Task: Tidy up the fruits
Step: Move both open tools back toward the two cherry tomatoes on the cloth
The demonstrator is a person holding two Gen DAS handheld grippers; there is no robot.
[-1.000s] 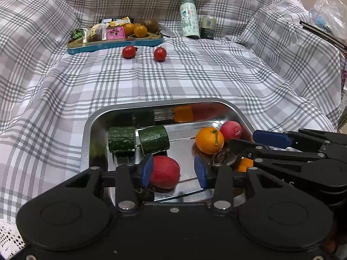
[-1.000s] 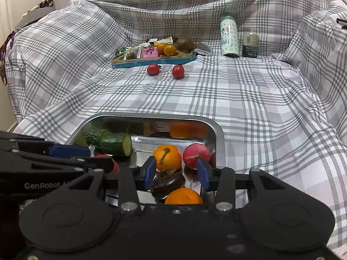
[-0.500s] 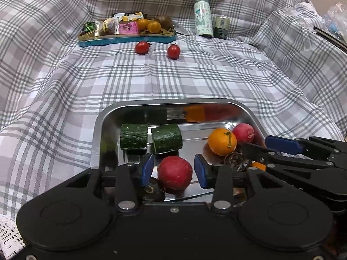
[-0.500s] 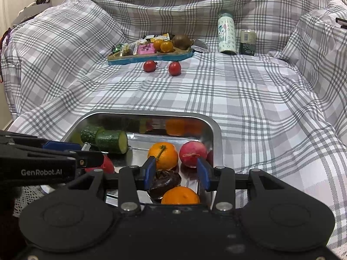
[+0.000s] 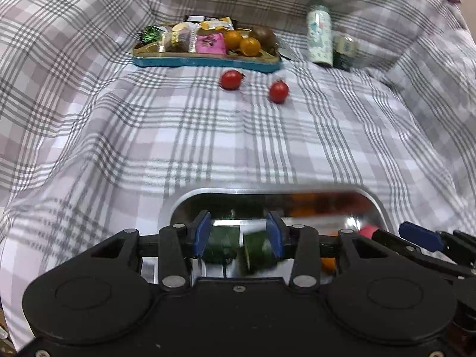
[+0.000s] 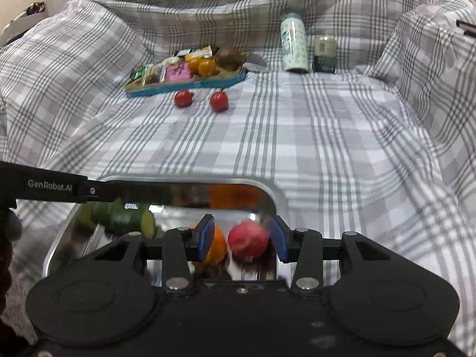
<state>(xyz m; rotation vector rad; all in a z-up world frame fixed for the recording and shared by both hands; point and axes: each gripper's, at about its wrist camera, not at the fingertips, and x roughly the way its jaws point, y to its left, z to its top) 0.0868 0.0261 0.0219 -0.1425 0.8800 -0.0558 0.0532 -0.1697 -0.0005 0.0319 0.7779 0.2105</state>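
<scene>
My left gripper point(image 5: 238, 233) hangs over the near end of the shiny rectangular steel tray point(image 5: 190, 200), blue pads spread wide with nothing pinched. Framed in the gap, down in the tray, lie the two dark green cucumber chunks point(image 5: 258, 251), side by side, a bit blurred.

My right gripper point(image 6: 241, 239) is just as wide apart and empty. Between its pads I see the red-pink round fruit point(image 6: 248, 242) resting in the tray, with a round orange tangerine point(image 6: 218, 247) touching it on the left, half hidden by the left pad. The cucumber chunks show at the tray's left end from here, under the black arm of my other gripper crossing the view.

Well beyond the tray, on the grey-and-white plaid cloth point(image 6: 327, 136), two small red cherry tomatoes point(image 6: 219, 101) sit near each other, just in front of the flat blue-rimmed snack tray point(image 6: 184, 84). That tray carries wrapped snacks, two little orange fruits point(image 5: 250, 46) and a brown round fruit point(image 5: 263, 37). To its right stand a pale patterned bottle point(image 6: 294, 46) and a short dark can point(image 6: 325, 55), close together.
</scene>
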